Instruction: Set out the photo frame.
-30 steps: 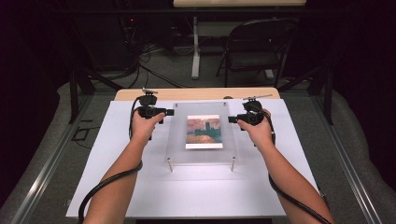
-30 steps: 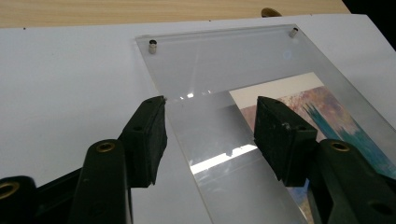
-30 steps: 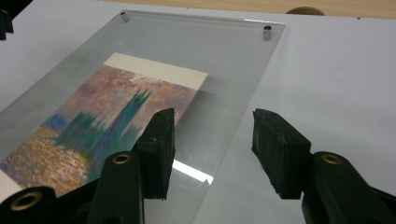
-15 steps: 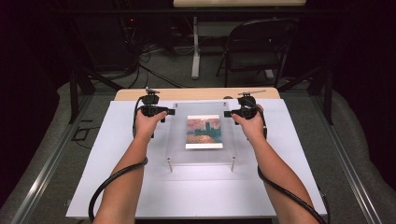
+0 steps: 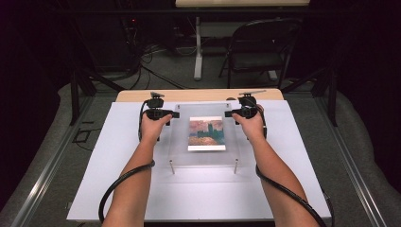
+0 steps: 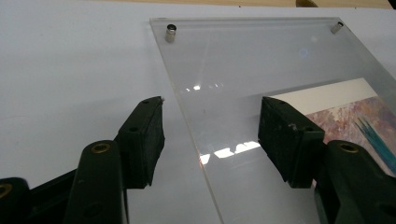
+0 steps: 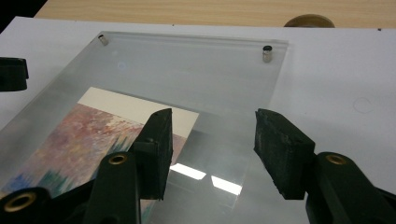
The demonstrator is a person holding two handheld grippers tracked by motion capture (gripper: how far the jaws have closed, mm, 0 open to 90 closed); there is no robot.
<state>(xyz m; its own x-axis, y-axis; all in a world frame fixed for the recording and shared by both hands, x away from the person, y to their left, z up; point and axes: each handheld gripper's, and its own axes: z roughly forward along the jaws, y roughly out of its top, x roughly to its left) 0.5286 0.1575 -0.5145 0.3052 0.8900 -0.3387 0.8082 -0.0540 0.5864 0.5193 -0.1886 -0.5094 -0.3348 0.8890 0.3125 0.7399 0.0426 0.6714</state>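
Item 1: clear acrylic frame (image 5: 203,137), lying flat on the white sheet (image 5: 118,142) that covers my table (image 5: 198,95). It sits between my two tongs, its left edge at my left tongs and its right edge at my right tongs. A small metal standoff (image 6: 171,33) is set at each corner.

Item 2: painted print (image 5: 207,134), pinks and blue-greens with a pale border, lying inside the frame. It is just inward of both tongs.

Item 3: my left tongs (image 5: 161,114). In the left gripper view (image 6: 210,135) the jaws stand wide apart and straddle the frame's left edge, one jaw over the white sheet, the other over the acrylic near the print's corner. Nothing is gripped between them.

Item 4: my right tongs (image 5: 240,113). In the right gripper view (image 7: 210,149) the jaws are likewise spread wide, both over the acrylic near the frame's right edge, the print beside one jaw, the white sheet beyond the other. They hold nothing.

Item 5: folding chair (image 5: 262,49), on the floor well beyond both tongs, past the table's far edge.
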